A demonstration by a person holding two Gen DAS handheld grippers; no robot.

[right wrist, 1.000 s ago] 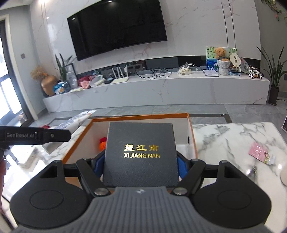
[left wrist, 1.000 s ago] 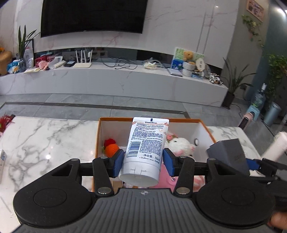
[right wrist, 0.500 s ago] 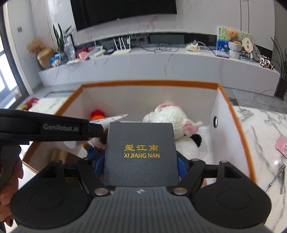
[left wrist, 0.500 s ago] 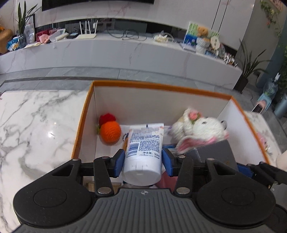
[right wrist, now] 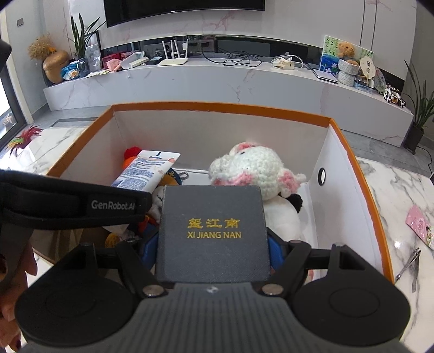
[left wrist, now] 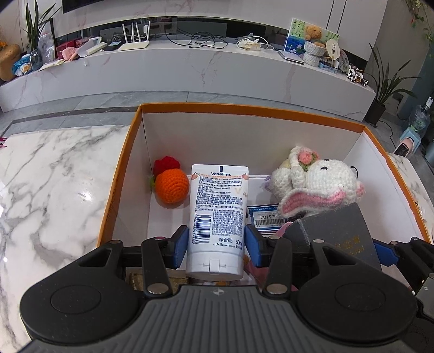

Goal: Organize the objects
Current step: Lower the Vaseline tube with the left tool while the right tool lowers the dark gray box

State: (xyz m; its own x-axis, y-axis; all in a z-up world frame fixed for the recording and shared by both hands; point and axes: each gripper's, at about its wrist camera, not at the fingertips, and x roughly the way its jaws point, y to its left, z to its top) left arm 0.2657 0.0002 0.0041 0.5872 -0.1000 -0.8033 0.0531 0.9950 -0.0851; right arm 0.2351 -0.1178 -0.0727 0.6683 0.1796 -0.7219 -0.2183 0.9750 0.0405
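Pink card point(right wrist: 420, 226) (right view only)

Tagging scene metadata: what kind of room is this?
Most likely a home living room: wall-mounted TV above a long marble media console with a router, potted plants, and a marble table.

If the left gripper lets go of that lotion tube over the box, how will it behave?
The lotion tube looks soft plastic, so it probably flexes under the left gripper. Small, likely light. Its flat crimped end should stop rolling in the box.
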